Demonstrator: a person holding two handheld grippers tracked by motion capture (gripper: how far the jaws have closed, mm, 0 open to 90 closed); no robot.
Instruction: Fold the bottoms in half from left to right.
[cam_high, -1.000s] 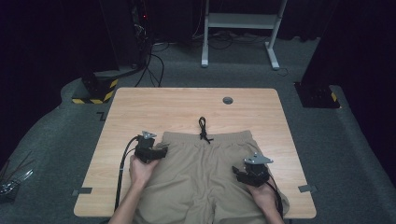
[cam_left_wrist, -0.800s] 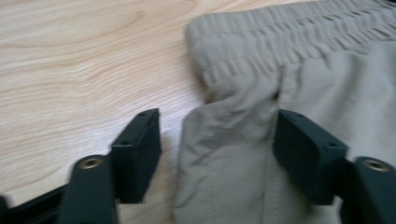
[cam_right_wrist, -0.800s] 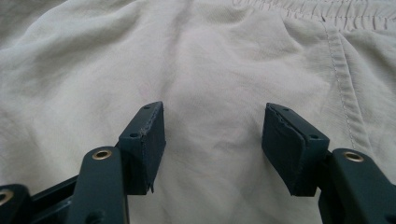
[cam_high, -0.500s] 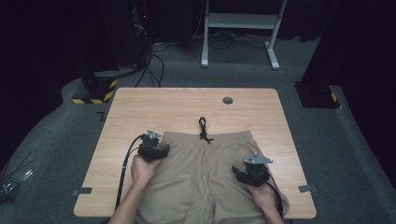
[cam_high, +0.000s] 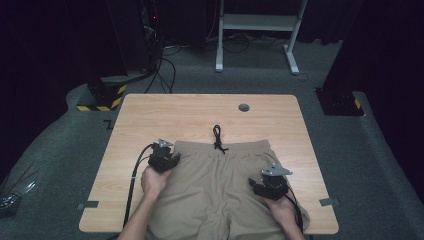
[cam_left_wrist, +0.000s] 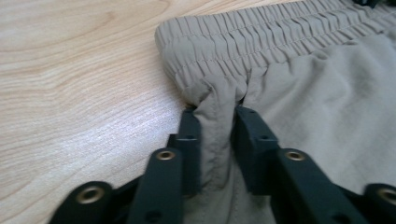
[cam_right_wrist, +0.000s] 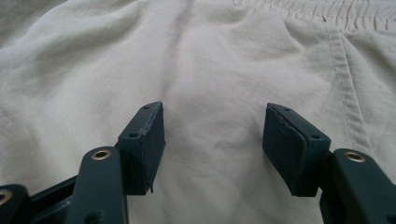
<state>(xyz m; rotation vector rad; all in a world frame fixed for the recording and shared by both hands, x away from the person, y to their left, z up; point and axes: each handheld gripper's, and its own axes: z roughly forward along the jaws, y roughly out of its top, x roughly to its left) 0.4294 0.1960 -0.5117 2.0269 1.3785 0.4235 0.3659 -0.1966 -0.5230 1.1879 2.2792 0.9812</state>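
Lying flat toward six o'clock on the pale wooden bench (cam_high: 150, 115): khaki elastic-waisted fabric shorts (cam_high: 220, 185). Having just been closing, left gripper (cam_left_wrist: 215, 122) now pinching a fold at the waistband's nine-o'clock corner, readying a lift or fold. Hovering spread over plain cloth at four o'clock, right gripper (cam_right_wrist: 212, 140) grasping nothing. Showing from above but not up close: black drawstring (cam_high: 218, 138) at twelve o'clock.

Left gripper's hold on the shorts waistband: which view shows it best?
The left gripper view: the left gripper has just been closing, and a fold of the khaki shorts under the elastic waistband is pinched between its pads. The high view shows it at the waistband's corner, the pinch hidden. The right gripper view shows plain fabric.
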